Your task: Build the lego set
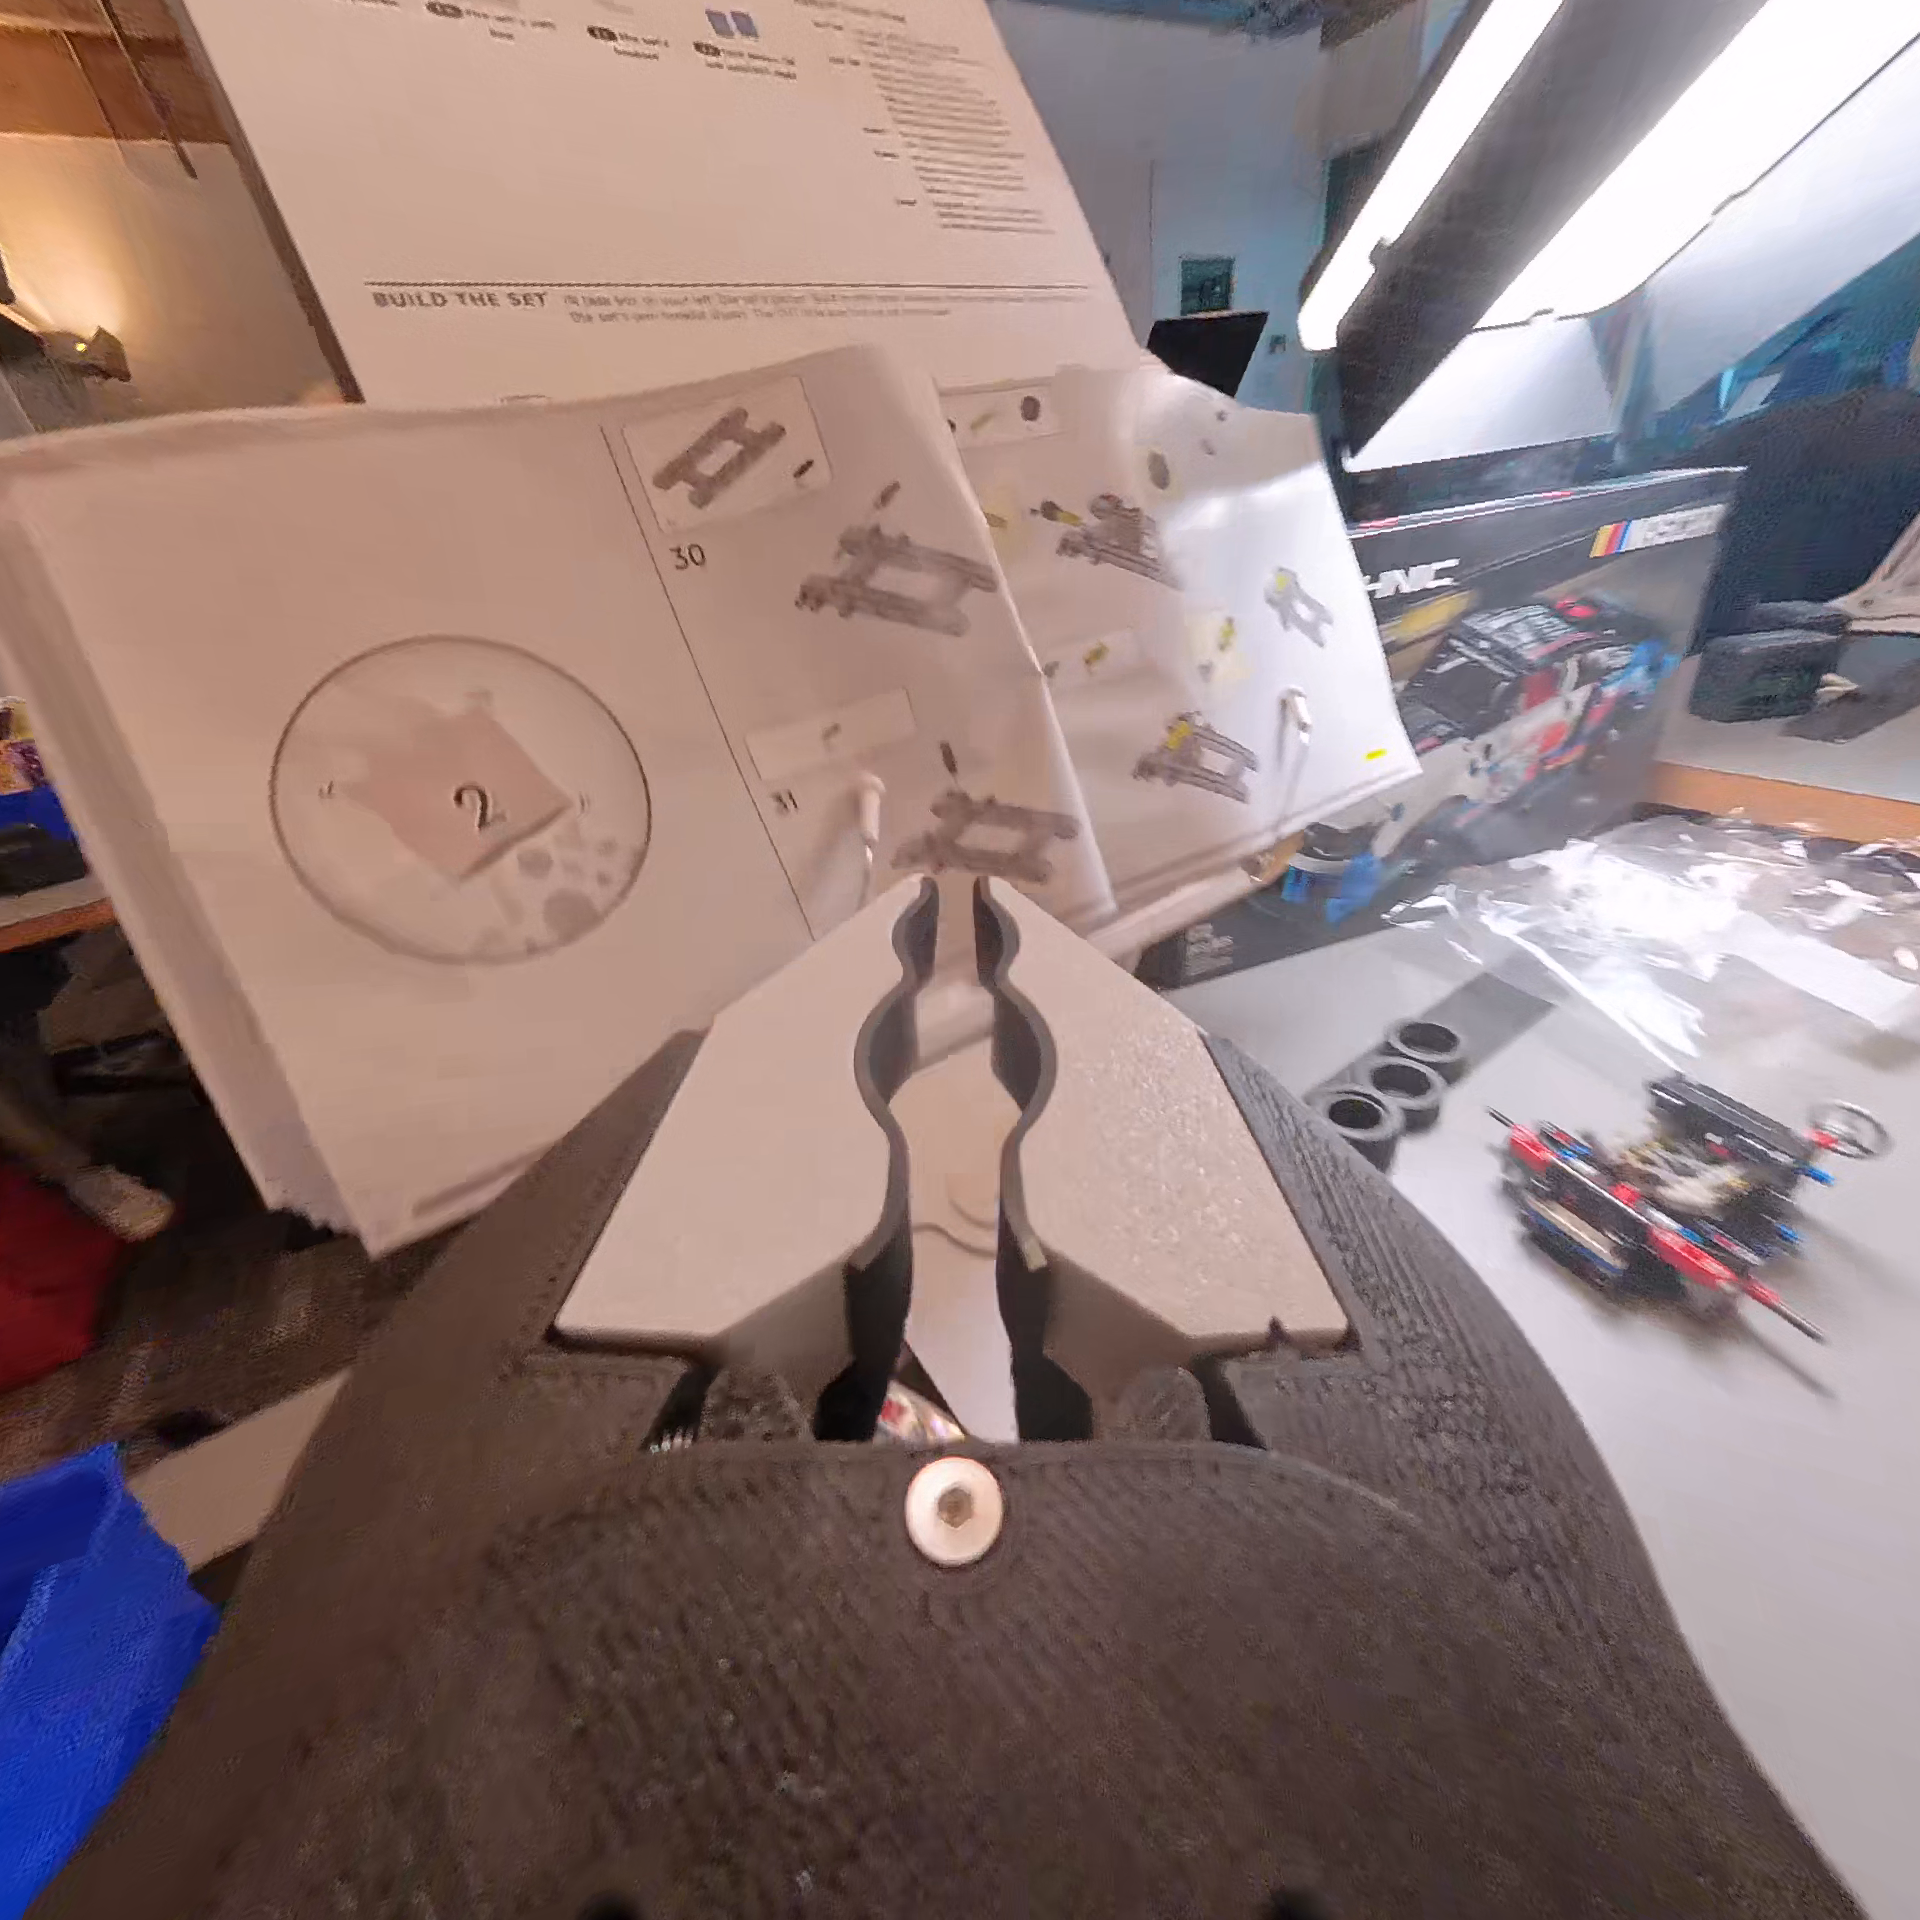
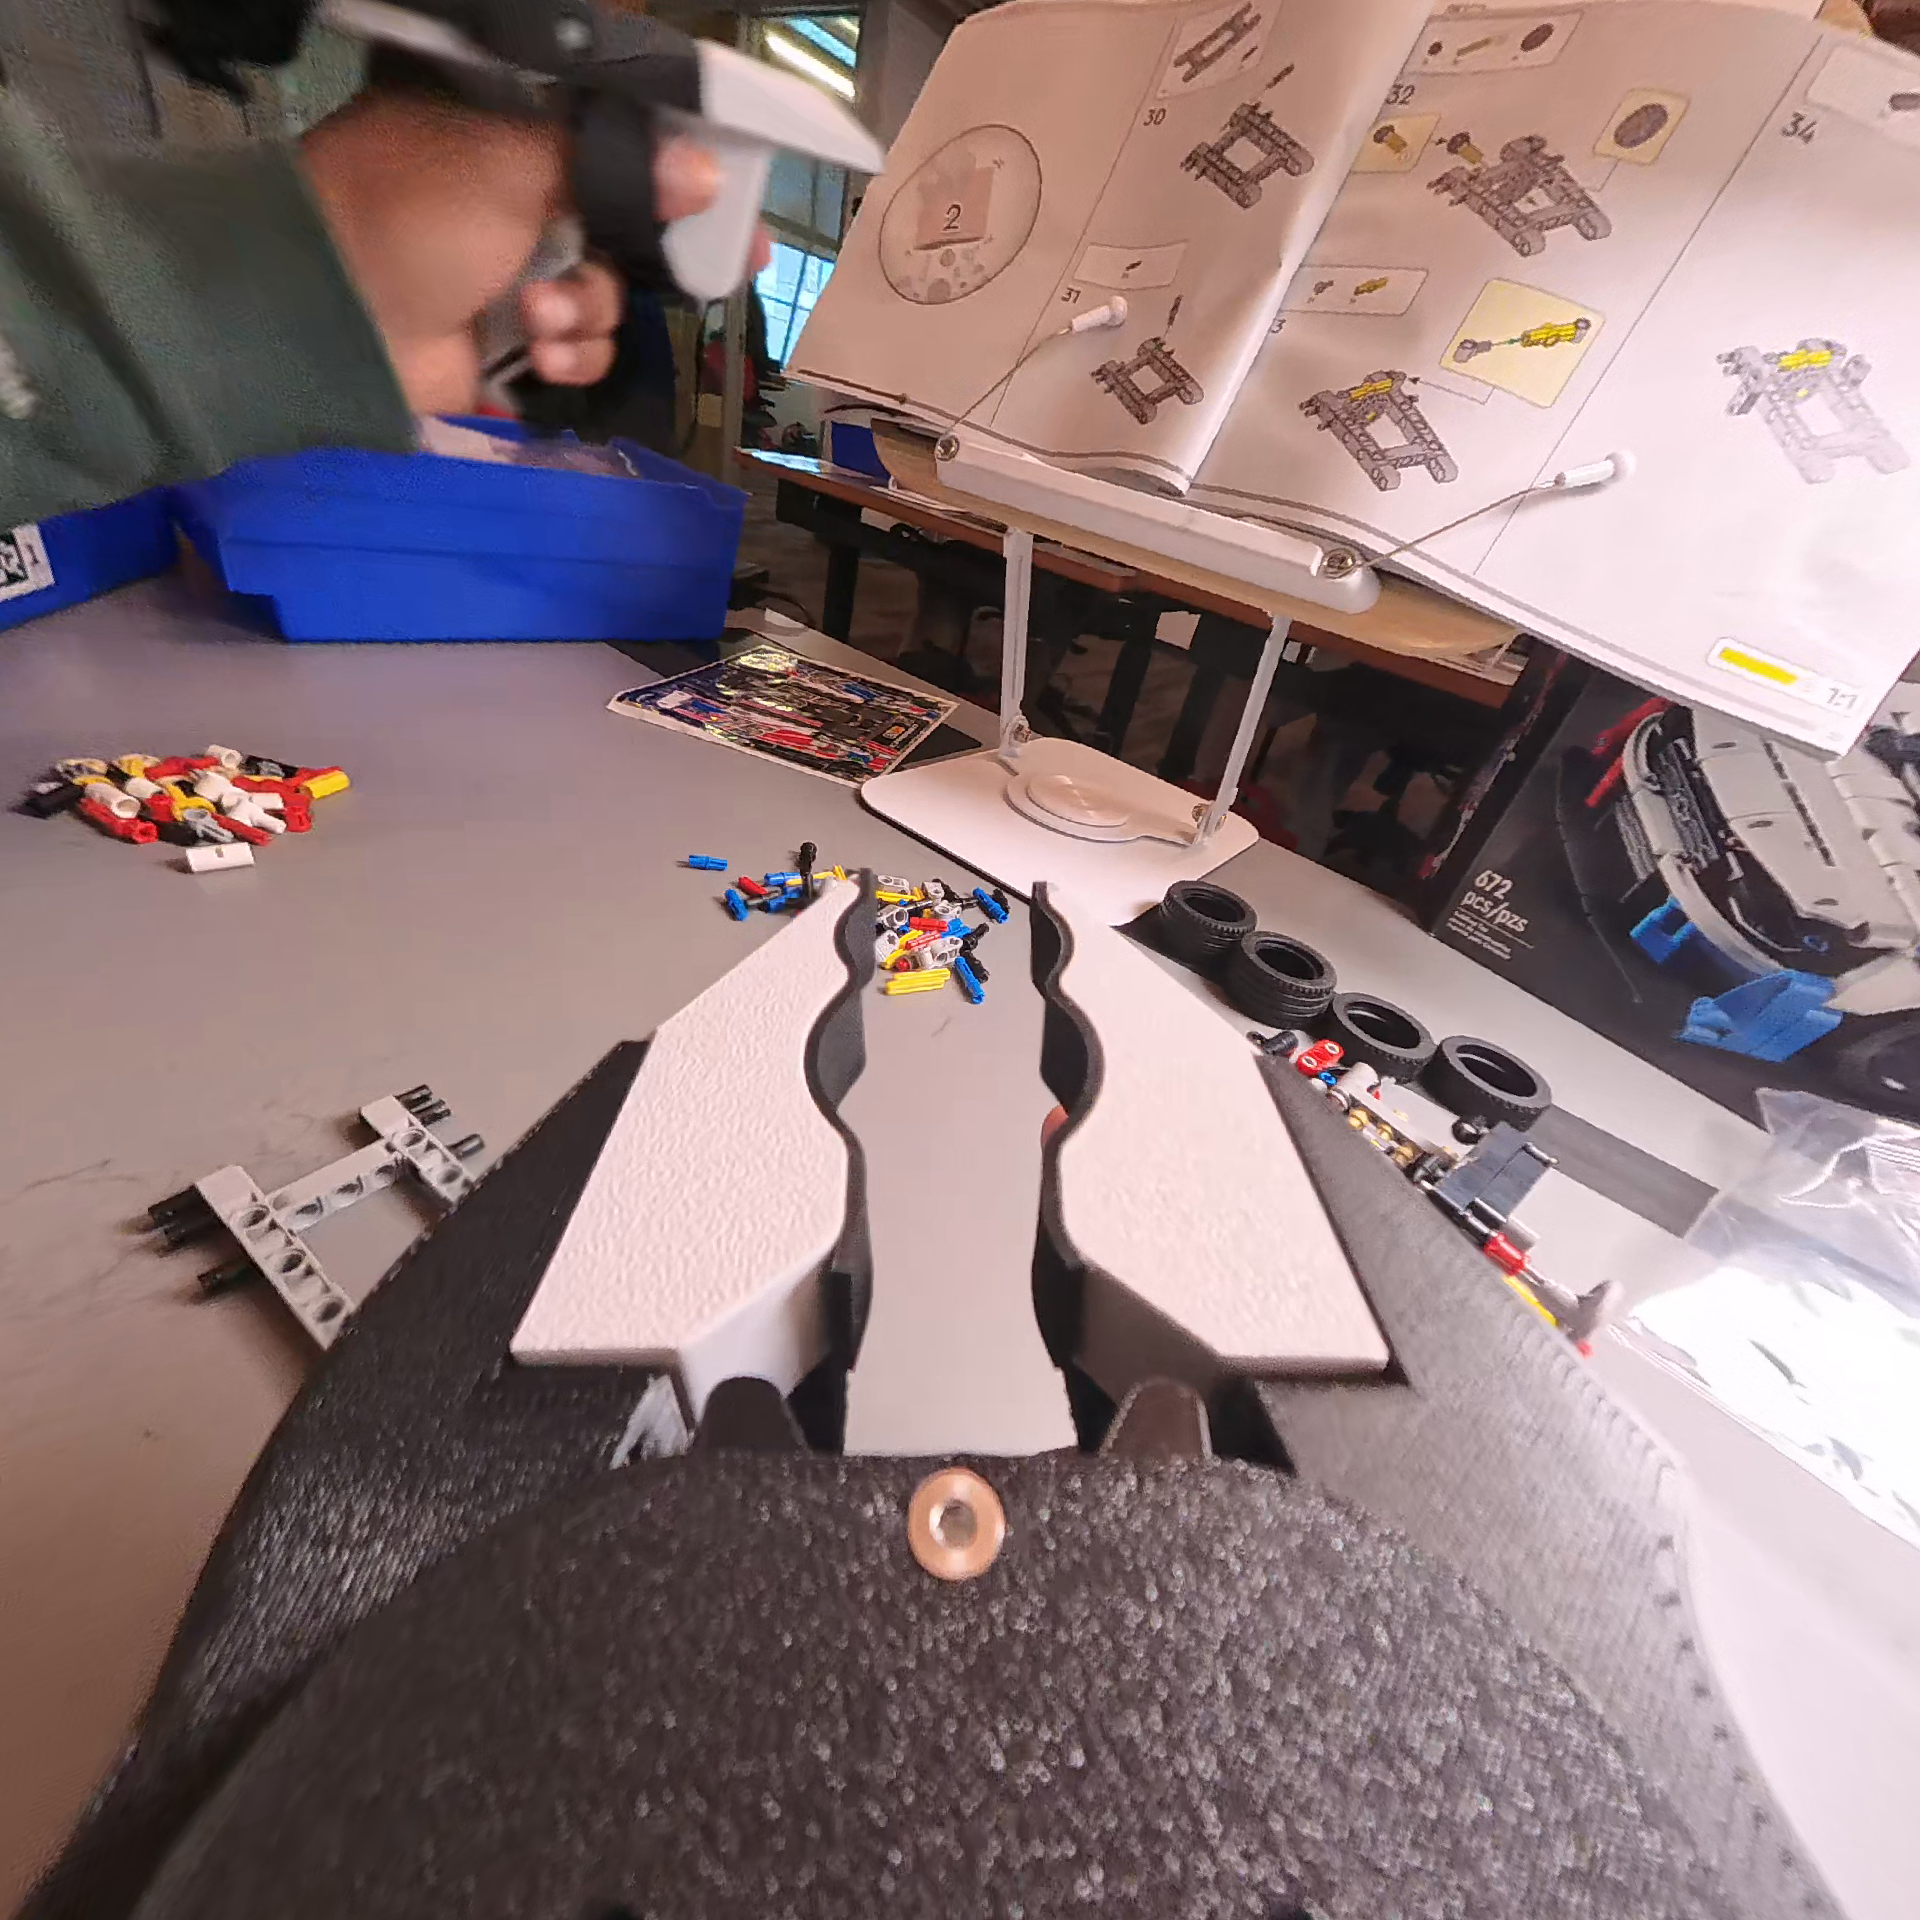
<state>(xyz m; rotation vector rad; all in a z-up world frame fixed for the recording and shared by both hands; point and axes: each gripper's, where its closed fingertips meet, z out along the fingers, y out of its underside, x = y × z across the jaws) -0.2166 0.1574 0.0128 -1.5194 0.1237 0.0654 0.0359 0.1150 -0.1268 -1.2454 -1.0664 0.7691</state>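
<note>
My left gripper [image 1: 951, 891] is raised in the air in front of the open instruction booklet [image 1: 499, 727]. Its jaws are almost together, with only a thin gap and nothing in it. It also shows in the right wrist view [image 2: 717, 177], held in a hand at the upper left. My right gripper [image 2: 952, 891] is open and empty, low over the grey table [image 2: 499, 987]. A pile of small pins and connectors [image 2: 925, 930] lies just beyond its tips. A grey beam frame with black pins [image 2: 312, 1205] lies to its left. A partly built chassis [image 1: 1662, 1195] lies to its right.
Several black tyres [image 2: 1351, 1013] line up beside the booklet stand [image 2: 1060, 810]. A red, yellow and white parts pile [image 2: 187, 800], a sticker sheet [image 2: 790, 712] and a blue bin [image 2: 457, 530] sit at left. The set box [image 2: 1714, 883] and a plastic bag [image 2: 1818, 1351] are at right. Spacing between my two grippers at the tips: around 30 centimeters.
</note>
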